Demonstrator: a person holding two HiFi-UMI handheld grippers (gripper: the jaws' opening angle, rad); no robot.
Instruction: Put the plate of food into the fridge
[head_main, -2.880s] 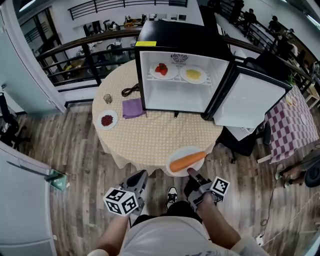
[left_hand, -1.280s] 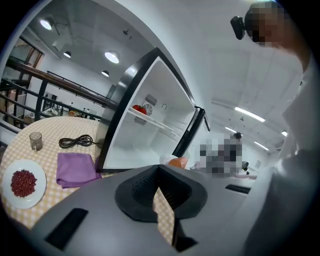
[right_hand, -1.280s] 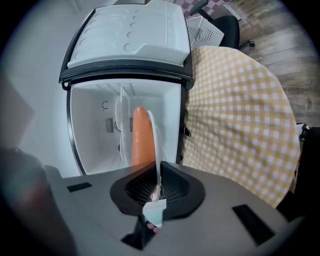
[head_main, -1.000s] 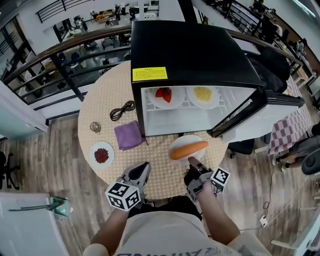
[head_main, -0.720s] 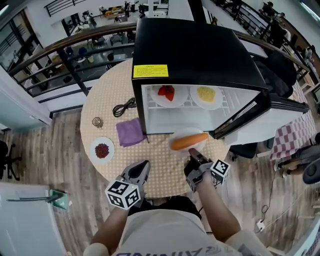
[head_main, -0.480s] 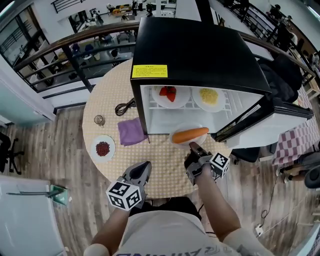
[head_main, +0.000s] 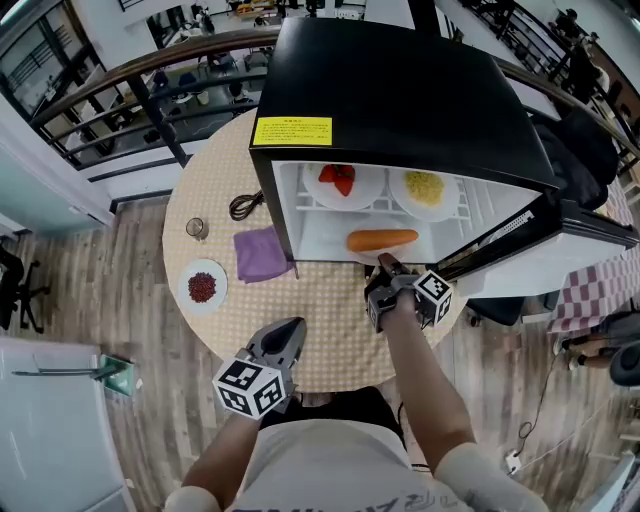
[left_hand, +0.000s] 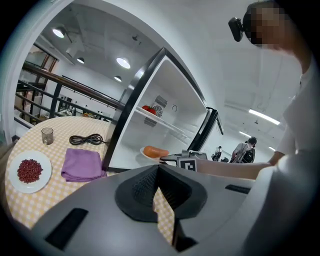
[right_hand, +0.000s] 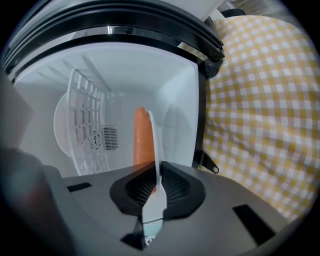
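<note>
A white plate (head_main: 372, 250) bearing a long orange carrot (head_main: 382, 239) is inside the lower compartment of the open black fridge (head_main: 390, 90), under the wire shelf. My right gripper (head_main: 384, 268) is shut on the plate's near rim at the fridge mouth. The right gripper view shows the plate (right_hand: 155, 145) edge-on between the pads, the carrot (right_hand: 141, 136) beyond. I cannot tell whether the plate rests on the fridge floor. My left gripper (head_main: 284, 340) hangs shut and empty over the table's near edge.
On the upper shelf sit a plate of strawberries (head_main: 340, 178) and a plate of yellow food (head_main: 425, 187). The fridge door (head_main: 545, 250) swings out to the right. Left of the fridge lie a purple cloth (head_main: 260, 253), a plate of red beans (head_main: 202, 286), a glass (head_main: 196, 228) and a black cable (head_main: 243, 205).
My right gripper has carried the plate with the carrot forward from the table's near edge into the fridge's lower compartment. The left gripper has stayed low at the near edge.
</note>
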